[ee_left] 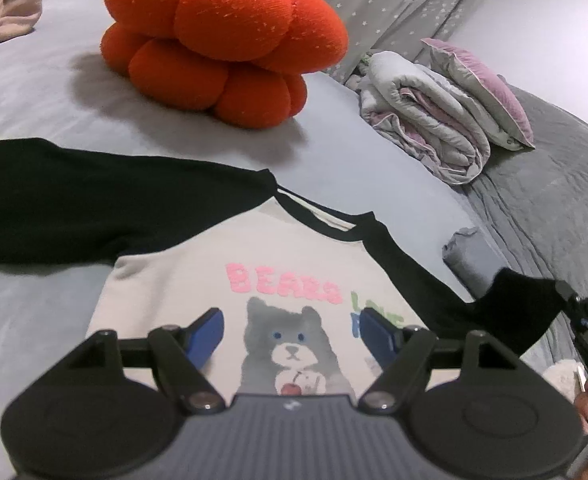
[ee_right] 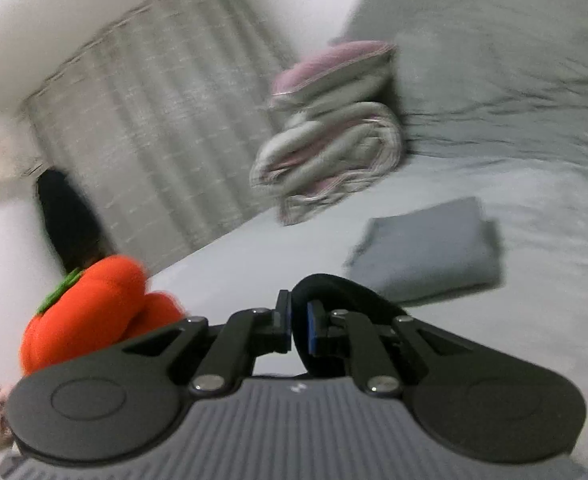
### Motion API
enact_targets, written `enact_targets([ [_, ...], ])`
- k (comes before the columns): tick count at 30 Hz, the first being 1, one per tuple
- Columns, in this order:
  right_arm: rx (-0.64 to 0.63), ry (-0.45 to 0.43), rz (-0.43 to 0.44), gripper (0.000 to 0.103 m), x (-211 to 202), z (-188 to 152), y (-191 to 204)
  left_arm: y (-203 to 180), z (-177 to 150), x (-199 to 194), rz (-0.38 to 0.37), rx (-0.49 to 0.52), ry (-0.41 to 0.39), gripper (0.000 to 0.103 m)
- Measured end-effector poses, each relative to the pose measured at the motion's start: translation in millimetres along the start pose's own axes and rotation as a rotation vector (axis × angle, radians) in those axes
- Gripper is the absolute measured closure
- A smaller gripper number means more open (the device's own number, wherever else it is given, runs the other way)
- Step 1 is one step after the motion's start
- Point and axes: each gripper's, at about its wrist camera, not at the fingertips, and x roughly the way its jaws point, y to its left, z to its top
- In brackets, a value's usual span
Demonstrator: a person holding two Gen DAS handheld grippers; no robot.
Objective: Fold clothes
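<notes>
From your left gripper's view the shirt point(ee_left: 230, 264) lies flat on the bed point(ee_left: 46, 92) straight ahead at twelve o'clock, one sleeve point(ee_left: 54, 200) stretched to nine o'clock. Behind it at twelve sits the plush pumpkin point(ee_left: 222, 36). The rolled quilt point(ee_left: 426, 120) lies at two o'clock, a pillow point(ee_left: 482, 84) on it. A folded cloth point(ee_left: 470, 256) lies at three o'clock beside the other sleeve point(ee_left: 494, 304).

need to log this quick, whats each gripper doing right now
left gripper: open, holding nothing, above the bear shirt.
right gripper: shut on the shirt's black sleeve.
</notes>
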Motion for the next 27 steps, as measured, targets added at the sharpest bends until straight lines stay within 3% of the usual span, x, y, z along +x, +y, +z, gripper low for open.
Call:
enact_targets([
  [7, -0.098, 0.089, 0.152, 0.092, 6.0, -24.8, 43.6, -2.1, 0.1, -0.9, -0.018, 0.004, -0.002, 0.035],
  [14, -0.235, 0.269, 0.276, 0.092, 16.1, -69.1, 79.6, -2.5, 0.2, 0.7, -0.027, 0.003, 0.000, 0.037],
  [23, -0.327, 0.541, 0.266, 0.090, 40.2, -131.3, 89.1, 1.1, 1.1, 2.0, -0.028, -0.015, 0.017, 0.040],
  [27, -0.328, 0.536, 0.276, 0.085, 35.9, -132.4, 88.8, 2.4, 1.3, 3.2, -0.034, -0.020, 0.023, 0.043],
])
